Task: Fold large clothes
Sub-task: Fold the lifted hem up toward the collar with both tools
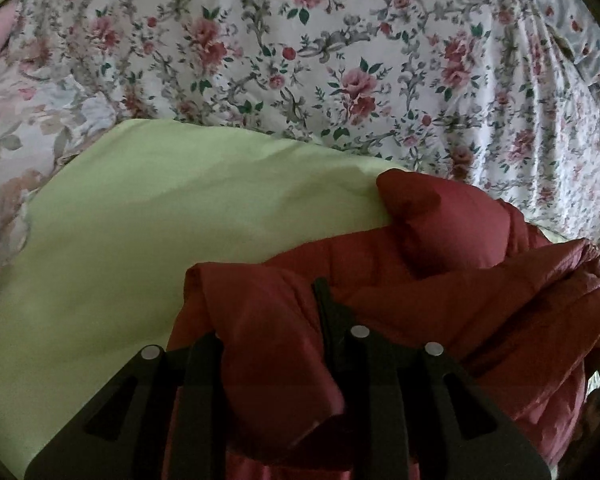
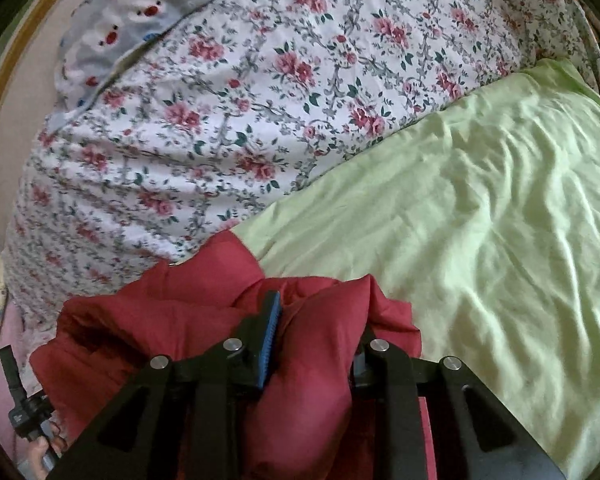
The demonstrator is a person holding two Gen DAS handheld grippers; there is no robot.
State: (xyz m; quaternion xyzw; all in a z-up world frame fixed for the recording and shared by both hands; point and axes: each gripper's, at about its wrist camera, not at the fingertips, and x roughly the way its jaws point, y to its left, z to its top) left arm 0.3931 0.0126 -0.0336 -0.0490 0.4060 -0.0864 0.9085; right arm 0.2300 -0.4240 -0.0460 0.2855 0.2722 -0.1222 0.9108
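A puffy dark red jacket (image 1: 440, 248) lies bunched on a light green sheet (image 1: 160, 220). My left gripper (image 1: 268, 320) is shut on a fold of the jacket, which bulges between and over its fingers. In the right wrist view the same red jacket (image 2: 172, 312) is crumpled in front. My right gripper (image 2: 316, 320) is shut on a thick fold of it, with the blue pad of the left finger (image 2: 274, 332) showing. The right finger is mostly buried in fabric.
A white quilt with pink roses (image 1: 320, 60) lies heaped behind the green sheet (image 2: 480, 240) and also shows in the right wrist view (image 2: 240, 120). A grey printed cloth (image 2: 140, 4) is at the far left. The other handle (image 2: 20, 408) shows at lower left.
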